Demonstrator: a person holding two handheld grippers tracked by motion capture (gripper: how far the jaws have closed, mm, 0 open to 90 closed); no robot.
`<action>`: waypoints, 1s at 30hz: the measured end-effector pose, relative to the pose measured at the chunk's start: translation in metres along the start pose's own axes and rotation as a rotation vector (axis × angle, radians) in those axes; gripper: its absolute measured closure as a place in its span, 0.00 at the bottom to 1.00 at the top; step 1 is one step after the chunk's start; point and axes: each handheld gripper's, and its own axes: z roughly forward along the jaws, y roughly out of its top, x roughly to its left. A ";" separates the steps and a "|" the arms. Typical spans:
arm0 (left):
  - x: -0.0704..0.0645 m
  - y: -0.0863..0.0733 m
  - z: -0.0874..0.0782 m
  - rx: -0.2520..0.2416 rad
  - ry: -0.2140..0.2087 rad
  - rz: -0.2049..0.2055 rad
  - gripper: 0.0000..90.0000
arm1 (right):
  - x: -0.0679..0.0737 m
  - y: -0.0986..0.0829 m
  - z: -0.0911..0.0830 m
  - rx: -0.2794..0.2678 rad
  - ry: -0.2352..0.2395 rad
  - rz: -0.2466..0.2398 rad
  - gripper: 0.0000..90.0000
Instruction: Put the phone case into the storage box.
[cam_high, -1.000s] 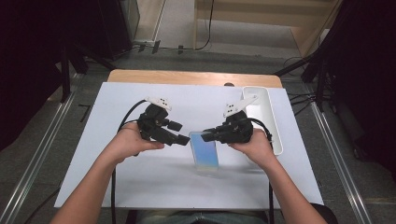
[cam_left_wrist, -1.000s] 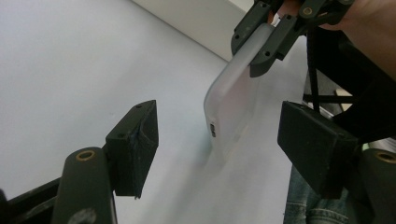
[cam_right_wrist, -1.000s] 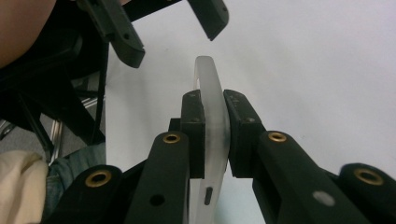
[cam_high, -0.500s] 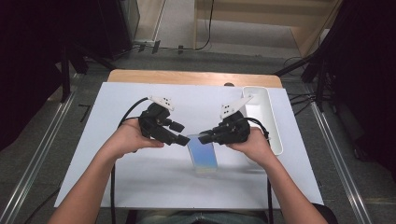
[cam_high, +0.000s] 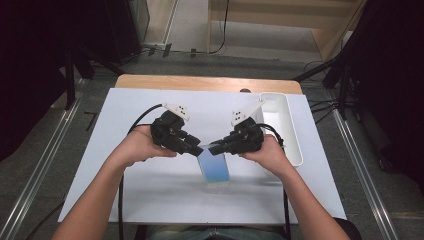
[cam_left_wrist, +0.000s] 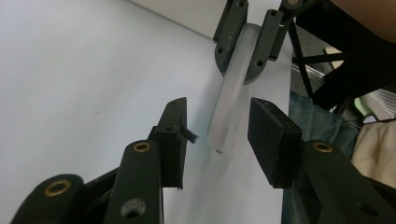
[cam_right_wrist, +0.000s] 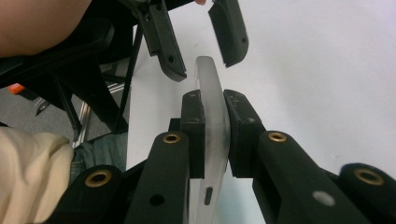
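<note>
A translucent, blue-tinted flat case (cam_high: 215, 169) is held edge-up just above the white mat, between the two hands. My right gripper (cam_high: 216, 148) is shut on its upper end; in the right gripper view the jaws (cam_right_wrist: 212, 116) press both faces of the case (cam_right_wrist: 208, 79). My left gripper (cam_high: 198, 148) comes from the left and is open. In the left gripper view its fingertips (cam_left_wrist: 219, 135) stand on either side of the case's (cam_left_wrist: 232, 102) near end without touching it. The right gripper (cam_left_wrist: 245, 42) shows beyond, clamped on the far end.
A white mat (cam_high: 125, 190) covers the wooden table (cam_high: 200, 82). A long white tray (cam_high: 295, 135) lies at the mat's right edge, just behind the right hand. Cables trail from both grippers toward the person.
The left gripper has moved right, so its open jaws now straddle the case's end. The right gripper keeps its hold, and the case has shifted slightly toward the person.
</note>
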 end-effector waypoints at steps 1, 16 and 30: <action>0.000 0.000 0.001 0.001 -0.001 0.002 0.67 | 0.000 0.000 0.000 0.002 0.003 -0.002 0.86; -0.001 -0.001 0.006 0.045 -0.028 0.040 0.78 | 0.001 0.002 0.004 0.011 0.043 -0.017 0.86; -0.002 -0.002 0.008 0.056 -0.038 0.073 0.86 | -0.001 0.002 0.006 0.022 0.061 0.008 0.86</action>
